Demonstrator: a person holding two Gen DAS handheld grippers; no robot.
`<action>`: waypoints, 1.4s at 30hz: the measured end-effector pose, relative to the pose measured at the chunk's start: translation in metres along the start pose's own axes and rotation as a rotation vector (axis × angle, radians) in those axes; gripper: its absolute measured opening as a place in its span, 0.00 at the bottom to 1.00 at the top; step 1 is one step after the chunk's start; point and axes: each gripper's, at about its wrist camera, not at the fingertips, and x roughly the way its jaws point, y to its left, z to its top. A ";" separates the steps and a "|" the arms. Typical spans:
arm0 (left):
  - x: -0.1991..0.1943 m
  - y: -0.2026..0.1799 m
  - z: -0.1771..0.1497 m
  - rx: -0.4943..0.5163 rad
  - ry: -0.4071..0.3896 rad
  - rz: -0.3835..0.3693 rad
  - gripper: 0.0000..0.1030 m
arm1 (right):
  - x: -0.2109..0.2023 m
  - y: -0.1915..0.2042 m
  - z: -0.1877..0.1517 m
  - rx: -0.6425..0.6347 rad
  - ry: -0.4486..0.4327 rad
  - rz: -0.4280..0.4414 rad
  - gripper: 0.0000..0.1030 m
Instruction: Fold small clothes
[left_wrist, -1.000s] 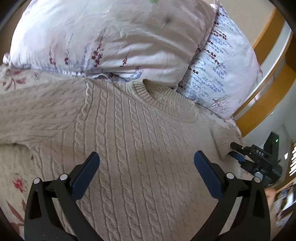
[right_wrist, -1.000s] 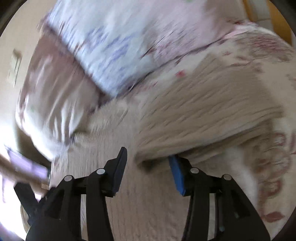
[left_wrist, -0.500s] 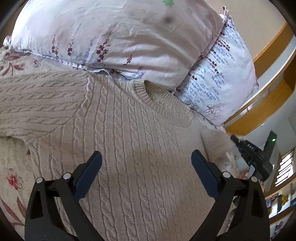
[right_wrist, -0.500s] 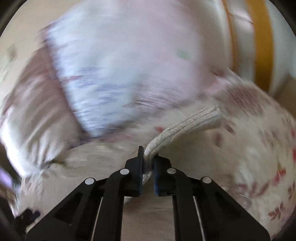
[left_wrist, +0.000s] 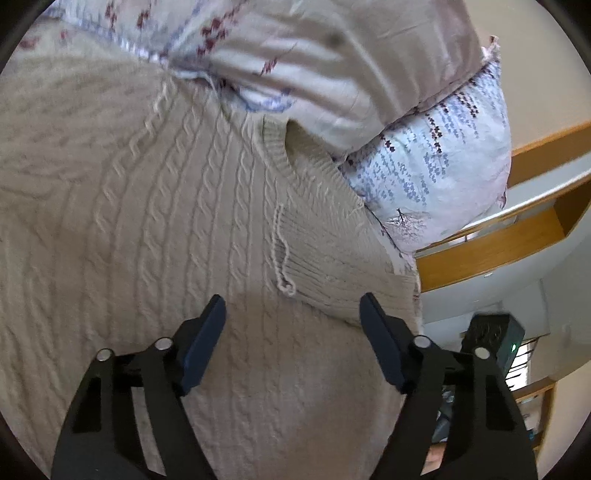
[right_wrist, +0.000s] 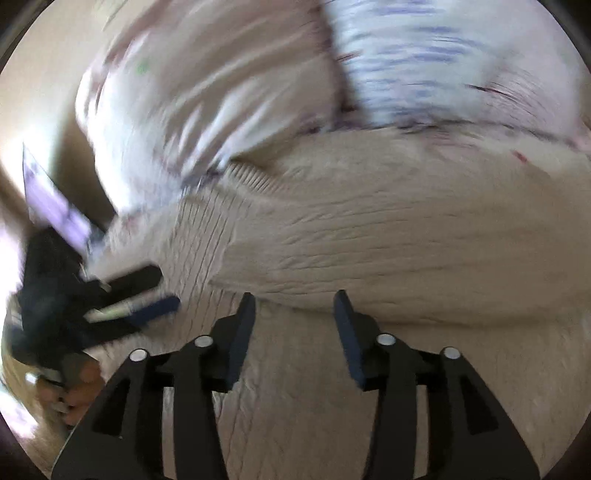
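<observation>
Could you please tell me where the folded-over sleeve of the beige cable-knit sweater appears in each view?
Left wrist view: folded sleeve lies right of centre, cuff toward the middle.
Right wrist view: it spans centre to right, above the fingers.
Shared landmark: the sweater's ribbed neckline, below the pillows.

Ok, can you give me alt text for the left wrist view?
A beige cable-knit sweater lies flat, one sleeve folded across its chest below the collar. The left hand-held gripper hovers over it, jaws closing on nothing. Two floral pillows sit behind.
</observation>
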 end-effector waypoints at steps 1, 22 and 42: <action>0.005 -0.001 0.002 -0.016 0.014 -0.014 0.65 | -0.014 -0.016 0.001 0.063 -0.030 0.000 0.45; 0.024 -0.021 0.075 0.111 -0.065 0.117 0.07 | -0.058 -0.158 -0.018 0.707 -0.227 0.057 0.45; -0.008 0.024 0.067 0.195 -0.100 0.326 0.18 | -0.055 -0.114 -0.021 0.473 -0.249 -0.369 0.36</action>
